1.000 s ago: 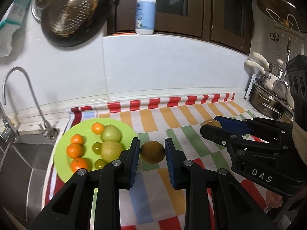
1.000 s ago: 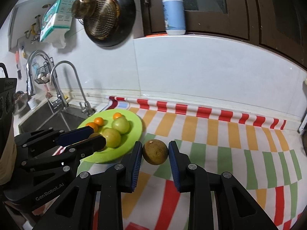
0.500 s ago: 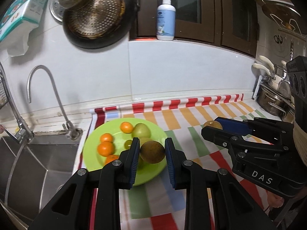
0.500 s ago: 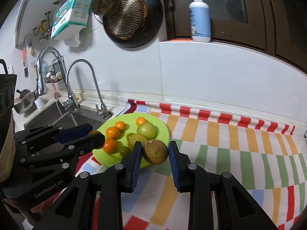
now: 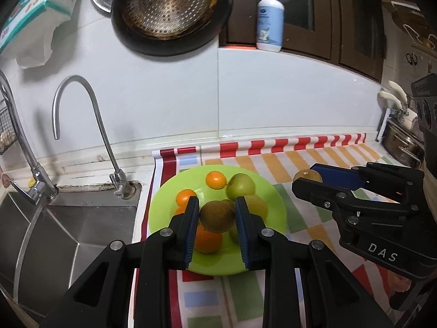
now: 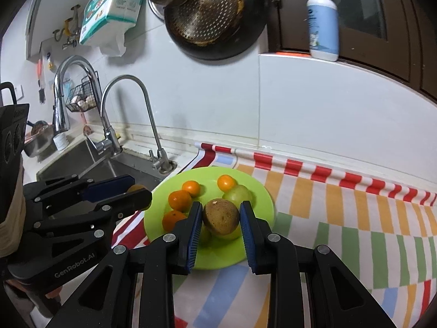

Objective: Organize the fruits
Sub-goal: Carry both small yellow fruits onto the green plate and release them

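left claw (image 5: 217, 217): I have it clamped on a brown round fruit (image 5: 217, 216), above the green plate (image 5: 275, 213).
right claw (image 6: 221, 220): clamped on a second brown fruit (image 6: 221, 217), over that plate too.
handling: I judge both firm, light, prone to roll; pads grip at the widest girth.
release: low, beside the oranges (image 6: 179, 200).

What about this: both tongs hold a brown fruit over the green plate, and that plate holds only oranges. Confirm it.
Not quite. The green plate holds oranges and green fruits too, as the right wrist view shows. Both tongs, left and right, do hold a brown fruit over it.
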### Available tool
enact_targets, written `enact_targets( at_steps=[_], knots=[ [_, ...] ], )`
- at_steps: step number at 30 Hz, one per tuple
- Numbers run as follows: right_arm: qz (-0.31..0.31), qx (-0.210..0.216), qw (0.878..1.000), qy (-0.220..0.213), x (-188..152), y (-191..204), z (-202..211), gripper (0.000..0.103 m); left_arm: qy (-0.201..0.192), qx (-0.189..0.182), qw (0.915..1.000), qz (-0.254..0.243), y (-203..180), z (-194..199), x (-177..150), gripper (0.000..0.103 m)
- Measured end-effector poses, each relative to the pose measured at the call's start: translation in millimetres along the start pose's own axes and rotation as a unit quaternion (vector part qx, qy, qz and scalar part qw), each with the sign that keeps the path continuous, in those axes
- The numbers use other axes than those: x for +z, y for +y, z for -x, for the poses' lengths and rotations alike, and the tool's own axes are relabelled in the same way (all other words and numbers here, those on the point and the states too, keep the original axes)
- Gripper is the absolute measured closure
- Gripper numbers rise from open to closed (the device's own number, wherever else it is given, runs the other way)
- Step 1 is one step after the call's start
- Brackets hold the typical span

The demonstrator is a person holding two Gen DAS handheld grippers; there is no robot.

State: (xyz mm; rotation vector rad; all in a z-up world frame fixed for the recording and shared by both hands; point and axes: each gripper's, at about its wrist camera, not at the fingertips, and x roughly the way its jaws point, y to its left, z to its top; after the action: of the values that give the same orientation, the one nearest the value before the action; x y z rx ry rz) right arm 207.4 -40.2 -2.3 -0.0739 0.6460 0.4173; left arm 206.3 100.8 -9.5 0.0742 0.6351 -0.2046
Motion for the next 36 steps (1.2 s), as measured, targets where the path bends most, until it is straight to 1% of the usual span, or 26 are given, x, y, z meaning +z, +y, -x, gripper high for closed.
enact_targets(
  at_steps=[9,19,25,29,34,36],
  knots=[
    [0.012,0.015,1.0,0.025,9,-3,-46,0.073,0.011,-0.012,0.9998,-0.006,13,-40,6,0.076],
    [0.01,0.026,0.999,0.041,16,-8,-90,0.073,0.032,-0.038,0.9985,-0.021,25,-84,14,0.076],
    [0.005,0.03,0.998,0.05,17,-11,-105,0.073,0.037,-0.045,0.9981,-0.018,31,-92,15,0.073],
    [-0.002,0.031,0.998,0.048,18,-12,-106,0.073,0.037,-0.021,0.999,-0.012,34,-84,14,0.069],
    [-0.005,0.029,0.999,0.042,15,-11,-95,0.073,0.031,0.008,0.9995,-0.002,36,-66,12,0.067],
    [-0.007,0.026,0.999,0.039,13,-9,-88,0.073,0.028,0.018,0.9994,0.001,35,-58,10,0.063]
  ],
)
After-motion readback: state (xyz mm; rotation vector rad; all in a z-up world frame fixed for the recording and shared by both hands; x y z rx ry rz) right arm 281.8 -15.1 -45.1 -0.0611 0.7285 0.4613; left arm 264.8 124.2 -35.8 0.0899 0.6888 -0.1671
